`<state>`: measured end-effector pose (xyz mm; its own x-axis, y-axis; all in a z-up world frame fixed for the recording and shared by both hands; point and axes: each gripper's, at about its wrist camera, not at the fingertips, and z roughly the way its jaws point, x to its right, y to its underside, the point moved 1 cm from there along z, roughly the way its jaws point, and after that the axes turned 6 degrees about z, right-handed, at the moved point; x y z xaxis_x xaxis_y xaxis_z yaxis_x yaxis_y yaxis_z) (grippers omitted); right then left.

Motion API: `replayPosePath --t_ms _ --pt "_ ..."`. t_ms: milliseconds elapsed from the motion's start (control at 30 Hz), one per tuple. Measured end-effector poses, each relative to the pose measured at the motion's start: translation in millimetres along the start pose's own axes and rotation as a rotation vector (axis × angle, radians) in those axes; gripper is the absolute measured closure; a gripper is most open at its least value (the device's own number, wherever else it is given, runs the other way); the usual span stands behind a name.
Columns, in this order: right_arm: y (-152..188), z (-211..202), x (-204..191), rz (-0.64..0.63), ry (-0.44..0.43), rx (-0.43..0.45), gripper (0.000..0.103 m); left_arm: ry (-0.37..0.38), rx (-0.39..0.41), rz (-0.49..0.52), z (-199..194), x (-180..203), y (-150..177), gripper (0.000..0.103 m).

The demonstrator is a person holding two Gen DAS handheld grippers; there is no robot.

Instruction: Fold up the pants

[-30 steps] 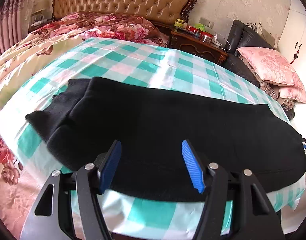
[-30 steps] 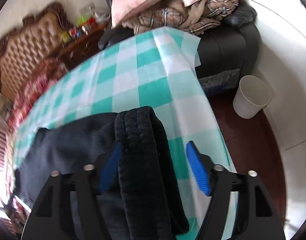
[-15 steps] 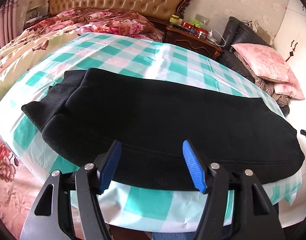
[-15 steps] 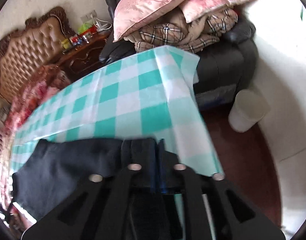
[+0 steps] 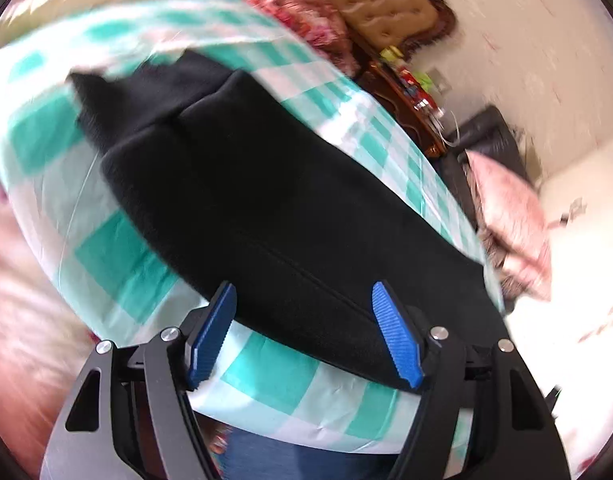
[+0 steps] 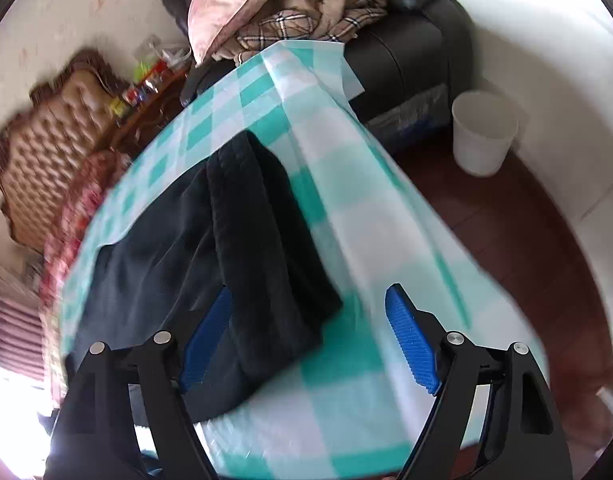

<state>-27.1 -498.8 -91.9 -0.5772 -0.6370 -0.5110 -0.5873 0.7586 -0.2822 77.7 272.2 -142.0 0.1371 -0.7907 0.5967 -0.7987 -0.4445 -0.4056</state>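
Black pants [image 5: 266,200] lie folded lengthwise on a table with a teal and white checked cloth [image 5: 118,256]. My left gripper [image 5: 306,334] is open and empty, just above the near long edge of the pants. In the right wrist view the ribbed end of the pants [image 6: 262,248] lies flat on the cloth [image 6: 366,248]. My right gripper [image 6: 310,340] is open and empty, with its left pad [image 6: 206,336] over the pants' corner.
A bed with a tufted headboard [image 6: 54,120] and floral quilt stands behind the table. A dark sofa [image 6: 410,52] holds pink pillows and plaid blankets. A wooden nightstand [image 5: 406,96] carries small items. A white bin [image 6: 482,132] stands on the dark floor.
My right gripper was shut on the pants' ribbed end, then opened and let it go on the cloth. My left gripper swung and tilted, staying open. Both views are blurred by motion.
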Motion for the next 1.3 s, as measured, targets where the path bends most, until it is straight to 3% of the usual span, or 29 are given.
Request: replayPosePath --t_ms 100,167,200,233,300,400,533,567,600,833,1033,1233,1300 --pt "11 2 3 0.018 -0.031 -0.022 0.026 0.026 -0.017 -0.087 5 -12 0 0.037" --pt "12 6 1 0.019 -0.058 -0.032 0.041 0.006 -0.017 -0.085 5 -12 0 0.044" --pt "11 9 -1 0.030 -0.072 -0.045 0.060 -0.011 -0.018 -0.090 4 -12 1 0.050" --pt "9 9 -2 0.036 -0.075 -0.042 0.065 -0.021 -0.020 -0.105 3 -15 2 0.051" --pt "7 4 -10 0.007 -0.064 -0.019 0.070 -0.025 -0.018 -0.119 -1 -19 1 0.051" --pt "7 2 -16 -0.023 -0.043 -0.005 0.076 -0.105 -0.007 -0.132 -5 -28 -1 0.050" --pt "6 4 -13 -0.018 -0.042 0.002 0.084 -0.086 -0.004 -0.093 1 -31 -7 0.053" --pt "6 2 -14 -0.021 -0.039 0.007 0.087 -0.105 -0.012 -0.085 4 -32 -9 0.073" --pt "3 -2 -21 -0.035 -0.039 0.018 0.090 -0.125 -0.017 -0.073 6 -31 -10 0.083" --pt "-34 -35 -103 -0.237 -0.115 0.125 0.093 -0.119 -0.017 -0.074 6 -37 -10 0.088" --pt "-16 11 -31 -0.122 0.012 0.040 0.093 -0.090 -0.015 -0.097 4 -46 -4 0.088" --pt "-1 16 -15 -0.102 0.027 0.052 0.093 -0.085 -0.010 -0.092 6 -45 -6 0.089" --pt "2 16 -12 -0.089 0.070 0.065 0.092 -0.076 -0.009 -0.100 4 -49 -2 0.089"
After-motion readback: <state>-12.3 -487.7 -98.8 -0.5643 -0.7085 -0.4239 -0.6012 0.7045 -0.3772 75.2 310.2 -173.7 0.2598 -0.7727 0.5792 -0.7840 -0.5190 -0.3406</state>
